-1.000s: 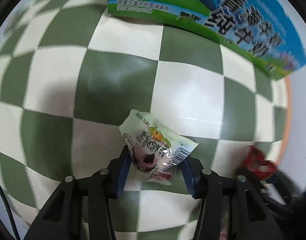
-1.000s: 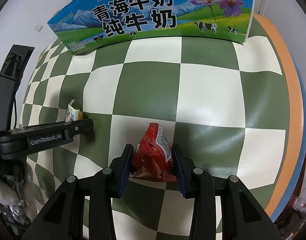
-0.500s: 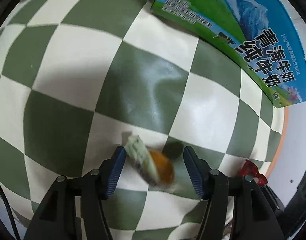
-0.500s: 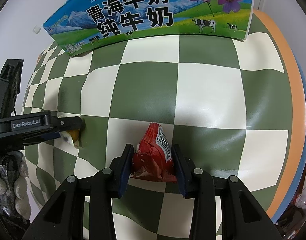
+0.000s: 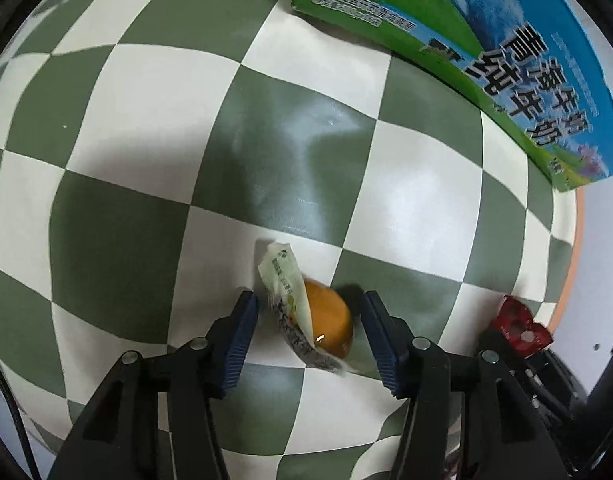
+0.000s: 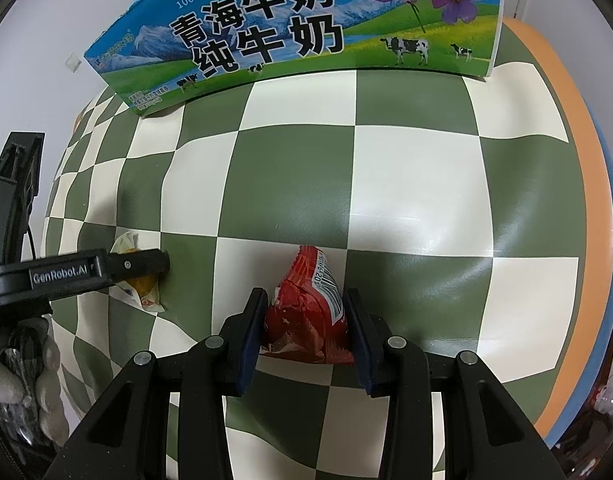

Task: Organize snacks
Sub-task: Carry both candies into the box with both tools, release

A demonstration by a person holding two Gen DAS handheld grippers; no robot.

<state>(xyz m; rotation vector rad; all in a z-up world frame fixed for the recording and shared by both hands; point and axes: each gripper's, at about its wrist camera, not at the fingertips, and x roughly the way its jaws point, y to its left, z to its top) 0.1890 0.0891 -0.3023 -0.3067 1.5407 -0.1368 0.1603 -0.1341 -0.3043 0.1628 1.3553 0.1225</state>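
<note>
- Left hand-held gripper [image 5: 308,322]: jaws closing around a white snack packet [image 5: 306,316] with an orange filling, pads not touching it; packet lying on the checkered desk [image 5: 146,120].
- Right hand-held gripper [image 6: 304,316]: clamped on a red snack packet [image 6: 310,312], near the desk's right edge.
- Milk carton [image 6: 290,28]: along the desk's far edge.

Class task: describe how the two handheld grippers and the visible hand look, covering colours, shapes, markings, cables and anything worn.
Both grippers are black with angular, cut-out finger arms, round silver screws and ribbed dark-blue pads. The left gripper carries white "GenRobot.AI" lettering on its side, readable in the right wrist view, and a thin black cable trails beside it. The right gripper looks identical. The left hand wears a light grey glove.
</note>
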